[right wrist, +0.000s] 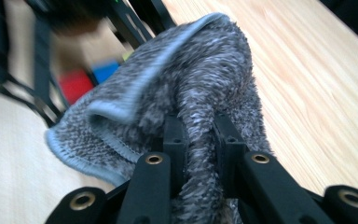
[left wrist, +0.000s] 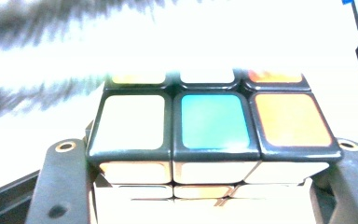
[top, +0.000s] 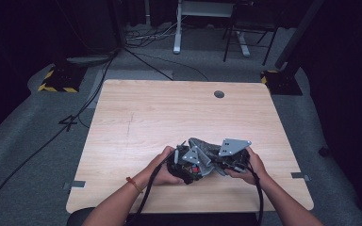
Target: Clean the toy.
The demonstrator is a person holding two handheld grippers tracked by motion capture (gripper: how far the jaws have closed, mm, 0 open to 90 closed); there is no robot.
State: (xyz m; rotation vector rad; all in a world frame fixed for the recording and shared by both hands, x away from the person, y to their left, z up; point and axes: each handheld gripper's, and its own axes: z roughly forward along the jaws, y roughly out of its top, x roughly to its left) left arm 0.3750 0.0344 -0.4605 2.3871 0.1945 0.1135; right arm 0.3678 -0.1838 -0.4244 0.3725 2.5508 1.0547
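Risk first: likely to lose the puzzle cube [left wrist: 214, 135] out of the left gripper [top: 185, 165] if rubbed hard with the cloth [right wrist: 200, 93], since clamped only at its two side faces. Could also twist a layer of the cube under sideways pressure from the wiping. Cloth held by a narrow pinched ridge only, so liable to slide free of the right gripper [right wrist: 200, 140] when dragged across a cube edge. Both grippers crowded close together at about 6 o'clock on the desk [top: 169, 108], so a knock between them possible too.

Left gripper: closed on the cube, one jaw against each side, seen at the lower corners of the left gripper view. Cube straight ahead at 12 o'clock from that gripper, filling the space between the jaws; white, teal and orange tiles facing the camera, much washed out by glare.

Right gripper: pinching a fold of grey fuzzy cloth with a pale blue hem. Cloth rising at 12 o'clock from the jaws and draping toward 9 o'clock. Blurred red and blue patches at about 10 o'clock beyond the cloth, probably the cube.

In the high view, cloth bunched between the two grippers, both hands low over the near edge of the desk.
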